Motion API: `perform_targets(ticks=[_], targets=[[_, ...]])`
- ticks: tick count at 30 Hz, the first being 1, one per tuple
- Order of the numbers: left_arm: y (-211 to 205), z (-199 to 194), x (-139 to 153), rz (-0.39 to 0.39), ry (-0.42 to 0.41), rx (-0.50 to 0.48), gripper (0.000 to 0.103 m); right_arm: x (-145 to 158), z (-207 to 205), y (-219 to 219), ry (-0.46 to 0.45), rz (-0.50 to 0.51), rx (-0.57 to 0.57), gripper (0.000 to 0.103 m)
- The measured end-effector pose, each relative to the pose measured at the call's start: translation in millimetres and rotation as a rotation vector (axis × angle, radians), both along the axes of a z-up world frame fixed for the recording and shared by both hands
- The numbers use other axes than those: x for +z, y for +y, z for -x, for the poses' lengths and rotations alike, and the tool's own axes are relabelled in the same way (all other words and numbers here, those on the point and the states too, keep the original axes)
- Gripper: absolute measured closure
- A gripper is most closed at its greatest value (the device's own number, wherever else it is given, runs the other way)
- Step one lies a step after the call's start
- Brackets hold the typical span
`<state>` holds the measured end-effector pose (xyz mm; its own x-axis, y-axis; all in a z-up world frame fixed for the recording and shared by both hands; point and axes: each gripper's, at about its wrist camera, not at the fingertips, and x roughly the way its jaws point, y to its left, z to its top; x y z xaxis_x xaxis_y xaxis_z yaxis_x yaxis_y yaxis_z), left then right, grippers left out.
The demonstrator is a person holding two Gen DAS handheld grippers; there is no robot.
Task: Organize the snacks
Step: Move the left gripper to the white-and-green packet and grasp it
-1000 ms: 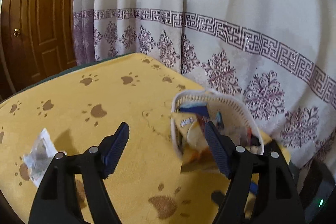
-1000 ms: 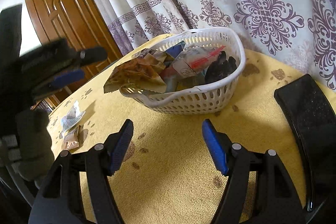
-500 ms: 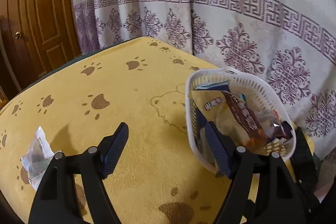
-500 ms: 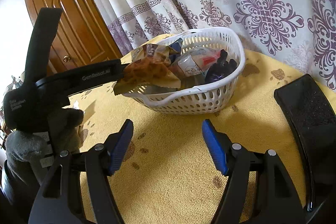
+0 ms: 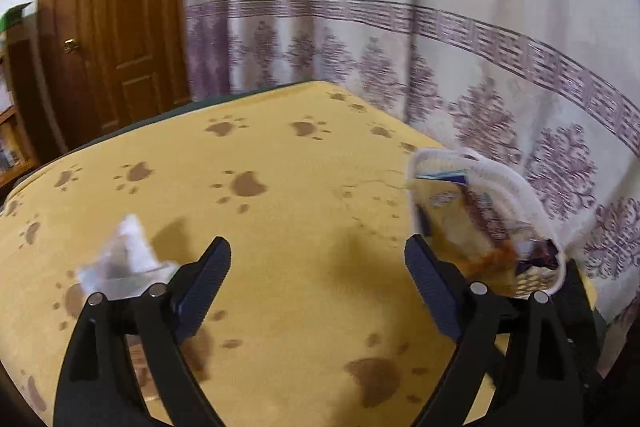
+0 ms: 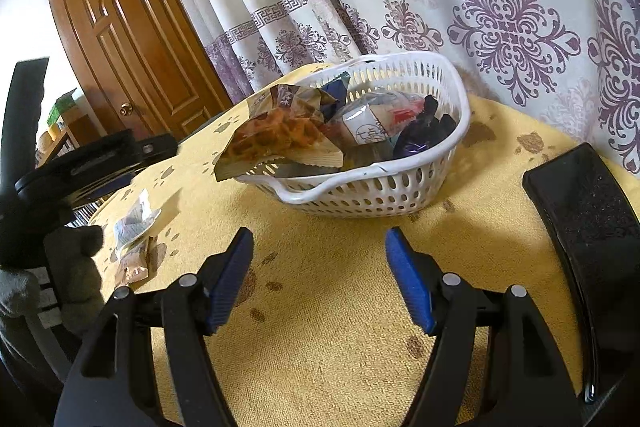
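Observation:
A white plastic basket holds several snack packets. A waffle packet lies on top and hangs over the basket's near-left rim. Two loose packets lie on the yellow cloth to the left: a clear one and a brownish one. My left gripper hovers over bare cloth with its jaws opening and nothing between them. The clear packet is just off its left finger and the basket is by its right finger. My right gripper sits in front of the basket, its jaws opening and nothing between them.
The table wears a yellow cloth with brown paw prints. A black tray-like object lies at its right edge. A patterned curtain hangs close behind the basket, with a wooden door beyond. A gloved hand holds the left tool.
The left gripper has drawn back leftward from the basket toward the loose packets, and its jaws stand wider. The waffle packet stays draped over the basket rim. The right gripper has stayed in place.

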<state>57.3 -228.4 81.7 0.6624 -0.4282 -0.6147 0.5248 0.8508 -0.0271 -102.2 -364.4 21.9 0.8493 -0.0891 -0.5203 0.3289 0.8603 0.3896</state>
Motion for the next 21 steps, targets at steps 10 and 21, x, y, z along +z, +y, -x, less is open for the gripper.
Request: perform_targets(ticks=[10,21], targets=[[76,-27,-6,-0.043,-0.019,0.157,0.011,2,-3,3,-0.001,0.015,0.020,0.024],[128,-62,-40,-0.161,0.021,0.206,0.011,1,-6,3,0.018,0.022,0.023,0.024]])
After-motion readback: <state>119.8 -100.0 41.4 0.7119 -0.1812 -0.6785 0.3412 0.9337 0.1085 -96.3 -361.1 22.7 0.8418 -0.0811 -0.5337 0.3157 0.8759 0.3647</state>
